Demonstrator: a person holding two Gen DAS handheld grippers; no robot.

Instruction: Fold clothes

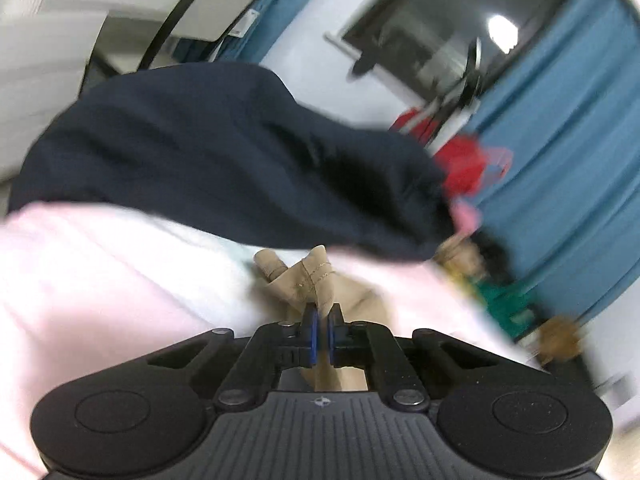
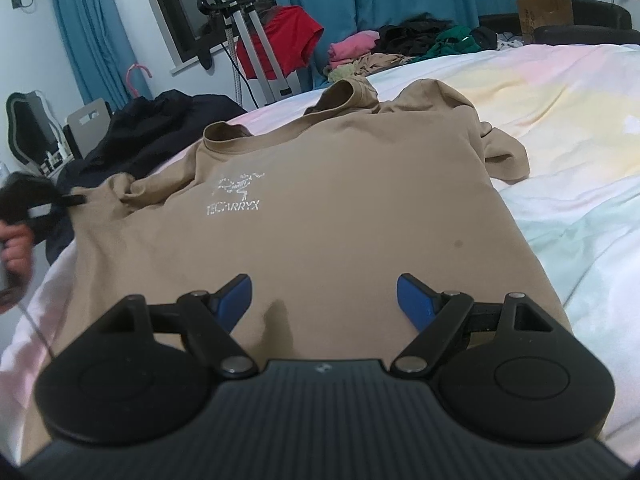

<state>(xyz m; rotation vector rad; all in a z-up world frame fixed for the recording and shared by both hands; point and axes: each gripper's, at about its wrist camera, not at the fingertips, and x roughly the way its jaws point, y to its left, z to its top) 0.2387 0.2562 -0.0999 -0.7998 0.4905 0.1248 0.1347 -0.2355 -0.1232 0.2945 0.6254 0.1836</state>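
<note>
- The bed [image 2: 560, 128] serves as the folding surface; everything else is placed from the shirt.
- The shirt [image 2: 340, 200] lies chest-up and mostly spread, collar away from the right gripper, the far sleeve bunched.
- A dark garment [image 2: 160, 128] sits just beyond the shirt's left shoulder.
- The right gripper [image 2: 324, 300] hovers over the hem, jaws wide, holding nothing.
- The left gripper [image 1: 322, 320] is clenched on the left sleeve [image 1: 308, 276], likely to draw it flat or fold it inward.

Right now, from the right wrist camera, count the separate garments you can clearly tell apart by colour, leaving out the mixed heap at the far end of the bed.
Tan: 1, the tan t-shirt spread on the bed
Dark navy: 1, the dark garment at the bed's left edge
Red: 1, the red shirt hanging on the stand
Total: 3
</note>
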